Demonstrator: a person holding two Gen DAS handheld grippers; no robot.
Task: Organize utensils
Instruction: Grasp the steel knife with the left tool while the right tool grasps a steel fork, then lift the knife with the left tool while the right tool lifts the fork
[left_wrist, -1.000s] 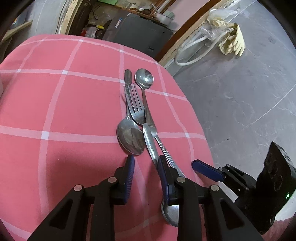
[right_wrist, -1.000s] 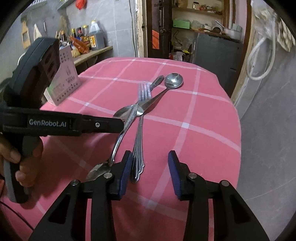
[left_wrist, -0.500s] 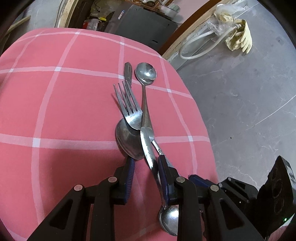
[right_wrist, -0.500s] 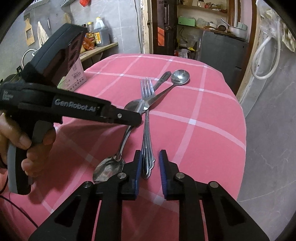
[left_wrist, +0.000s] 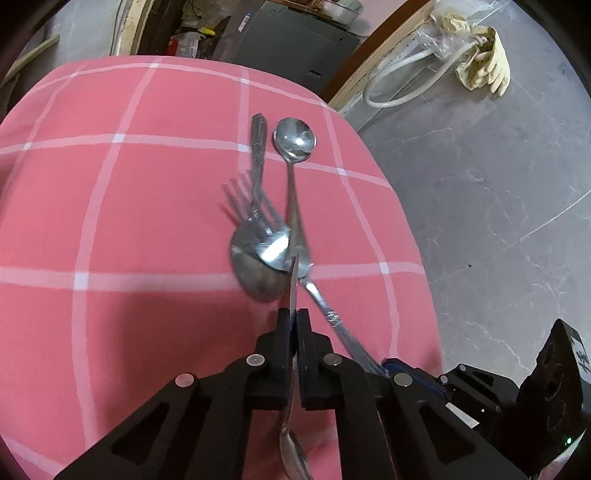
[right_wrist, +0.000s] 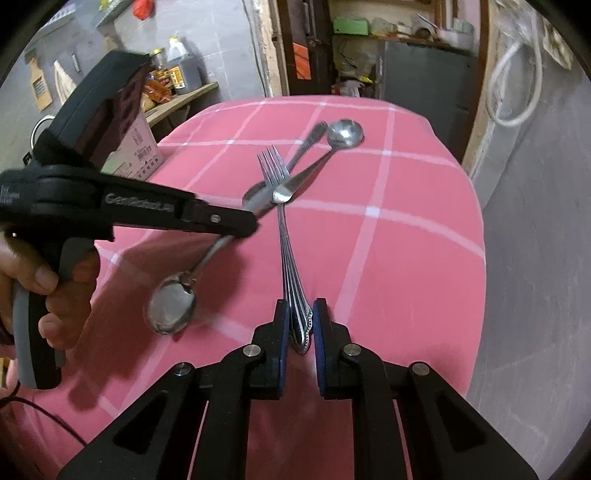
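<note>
While the fork (right_wrist: 282, 221) lies across the heap of spoons on the pink checked tablecloth (right_wrist: 406, 229), its ornate handle end is clamped in the right gripper (right_wrist: 298, 325). Beside it, the left gripper (left_wrist: 294, 325) is clenched on the handle of a spoon (right_wrist: 173, 302), whose bowl points back toward the holder. Two more spoons lie beyond: one (left_wrist: 295, 142) bowl-up near the far edge, another (left_wrist: 258, 269) under the fork's tines.

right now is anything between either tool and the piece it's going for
Nothing visible. The left tool is already shut on a spoon handle, and the right tool is shut on the fork handle. The fork tines do lie across the other spoons in the pile.
</note>
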